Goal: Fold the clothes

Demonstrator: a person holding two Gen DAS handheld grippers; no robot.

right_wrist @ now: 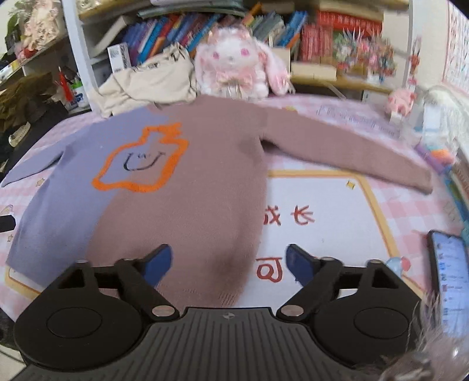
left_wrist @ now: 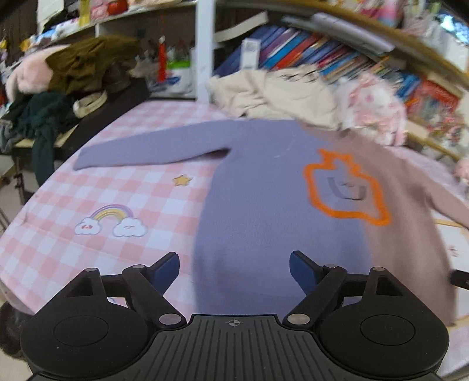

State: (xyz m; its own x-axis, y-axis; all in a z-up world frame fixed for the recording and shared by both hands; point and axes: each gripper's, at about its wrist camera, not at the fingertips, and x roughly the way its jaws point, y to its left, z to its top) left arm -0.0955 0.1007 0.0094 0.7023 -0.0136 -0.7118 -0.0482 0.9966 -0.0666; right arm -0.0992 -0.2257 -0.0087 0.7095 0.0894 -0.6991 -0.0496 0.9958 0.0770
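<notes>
- The left gripper (left_wrist: 234, 271) is being held with its jaws spread wide and nothing between them, above the lilac bottom edge of the sweater (left_wrist: 281, 205).
- The right gripper (right_wrist: 228, 262) is likewise being held wide and empty, above the brown bottom edge of the sweater (right_wrist: 187, 187).
- A phone (right_wrist: 450, 278) with a lit screen is being shown lying at the right, just beside the right gripper.
- The sweater is being seen spread flat, front up, on the pink checked tablecloth (left_wrist: 96, 187), with both sleeves stretched out sideways and an orange outline (left_wrist: 343, 187) on the chest.
- Beyond the collar, a cream garment (right_wrist: 152, 83) is being seen heaped on the cloth, with a plush rabbit (right_wrist: 234, 64) sitting just beside it.
- Farthest back, shelves of books (right_wrist: 181, 26) are being shown along the wall.
</notes>
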